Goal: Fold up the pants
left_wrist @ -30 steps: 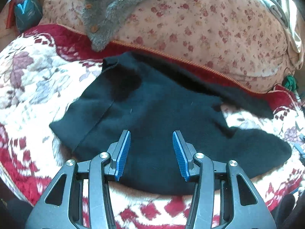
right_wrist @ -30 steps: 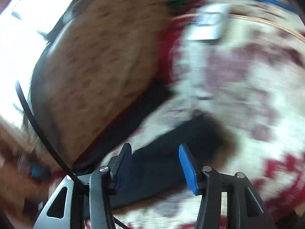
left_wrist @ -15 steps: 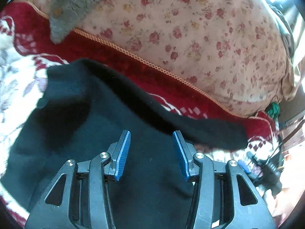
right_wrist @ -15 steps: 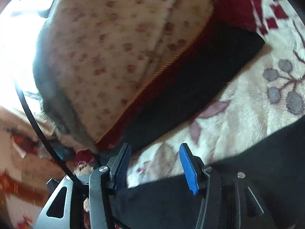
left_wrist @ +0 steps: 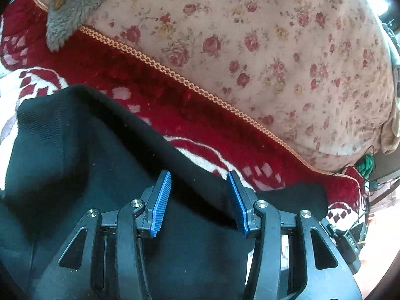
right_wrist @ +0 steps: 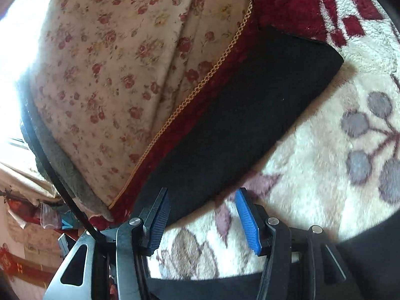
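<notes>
Left wrist view: black soft-knit pants (left_wrist: 82, 165) spread on a cream plush blanket with red pattern and red border (left_wrist: 155, 85). One leg runs long from upper left down to lower right, its cuff end past the right finger. Beyond the blanket's braided orange edge, a cream rose-print quilt (left_wrist: 262, 42) rises as a bulky mound; a grey fleece garment with a wooden button (left_wrist: 72, 2) lies over its upper left. A green item and cables sit at the far right edge. Left gripper (left_wrist: 198, 185): blue ribbed fingers apart, poised over the leg's upper edge, nothing clamped.

Right wrist view: a pants leg (right_wrist: 250, 117) lies diagonal, hem end at upper right, along the blanket (right_wrist: 312, 175) border beside the quilt (right_wrist: 120, 70). More black fabric crosses the bottom of the frame. Fabric matte, flat, lint-specked. Right gripper (right_wrist: 201, 205): fingers apart, nothing between the pads; near end of the leg just ahead of the left finger.
</notes>
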### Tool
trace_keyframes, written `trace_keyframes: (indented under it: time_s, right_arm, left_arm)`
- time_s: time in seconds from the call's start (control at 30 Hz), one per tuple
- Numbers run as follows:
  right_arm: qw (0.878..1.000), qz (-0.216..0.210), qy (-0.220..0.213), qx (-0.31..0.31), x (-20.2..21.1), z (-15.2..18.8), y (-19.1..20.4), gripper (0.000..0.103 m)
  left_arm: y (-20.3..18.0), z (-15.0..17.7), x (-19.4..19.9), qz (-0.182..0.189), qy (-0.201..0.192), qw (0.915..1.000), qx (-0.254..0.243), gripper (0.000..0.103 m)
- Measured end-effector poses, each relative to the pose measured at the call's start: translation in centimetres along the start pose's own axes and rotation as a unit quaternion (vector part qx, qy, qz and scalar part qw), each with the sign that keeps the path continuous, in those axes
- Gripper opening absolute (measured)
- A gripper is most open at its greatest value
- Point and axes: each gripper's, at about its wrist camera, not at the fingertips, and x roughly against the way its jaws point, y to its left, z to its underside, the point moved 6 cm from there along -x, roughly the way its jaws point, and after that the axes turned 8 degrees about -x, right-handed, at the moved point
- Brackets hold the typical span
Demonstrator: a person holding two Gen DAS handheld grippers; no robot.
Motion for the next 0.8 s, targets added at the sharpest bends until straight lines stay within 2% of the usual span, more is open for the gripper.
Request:
trace_keyframes:
  time_s: [0.4, 0.47, 0.5, 0.53, 0.57, 0.6, 0.63, 0.7, 0.8]
  right_arm:
    - [1.000, 0.000, -0.017, -0.021, -1.5, -1.7, 0.1, 0.052]
    - [1.000, -0.003, -0.021, -0.015, -1.7, -2.0, 0.3, 0.048]
    - [1.000, -0.003, -0.024, -0.013, -1.8, -2.1, 0.2, 0.039]
    - [1.000, -0.006, -0.027, -0.016, -1.8, -2.3, 0.0, 0.032]
    - [0.999, -0.012, -0.030, -0.021, -1.8, -2.5, -0.3, 0.028]
    - [0.998, -0.030, -0.033, -0.034, -1.7, -2.8, -0.6, 0.021]
    - [0.998, -0.043, -0.034, -0.043, -1.6, -3.1, -0.9, 0.016]
    - [0.995, -0.070, -0.035, -0.056, -1.2, -3.4, -1.2, 0.013]
    - [0.995, -0.074, -0.037, -0.047, -0.9, -3.3, -0.9, 0.010]
  left_arm:
    - [0.6, -0.2, -3.0, -0.026, 0.023, 0.9993, 0.015, 0.046]
    - [1.2, 0.1, -3.2, -0.022, 0.024, 0.9991, 0.026, 0.046]
    - [1.5, 0.2, -3.3, -0.014, 0.022, 0.9991, 0.035, 0.046]
    - [1.9, 0.3, -3.2, -0.010, 0.019, 0.9990, 0.039, 0.041]
    - [2.2, 0.3, -3.2, -0.010, 0.014, 0.9990, 0.040, 0.023]
    - [2.7, 0.3, -3.1, -0.019, 0.009, 0.9991, 0.038, 0.015]
    - [3.1, 0.3, -3.2, -0.023, 0.007, 0.9991, 0.035, 0.013]
    - [3.3, 0.4, -3.0, -0.017, 0.000, 0.9991, 0.038, 0.009]
    - [3.3, 0.5, -2.0, -0.015, -0.015, 0.9991, 0.038, 0.007]
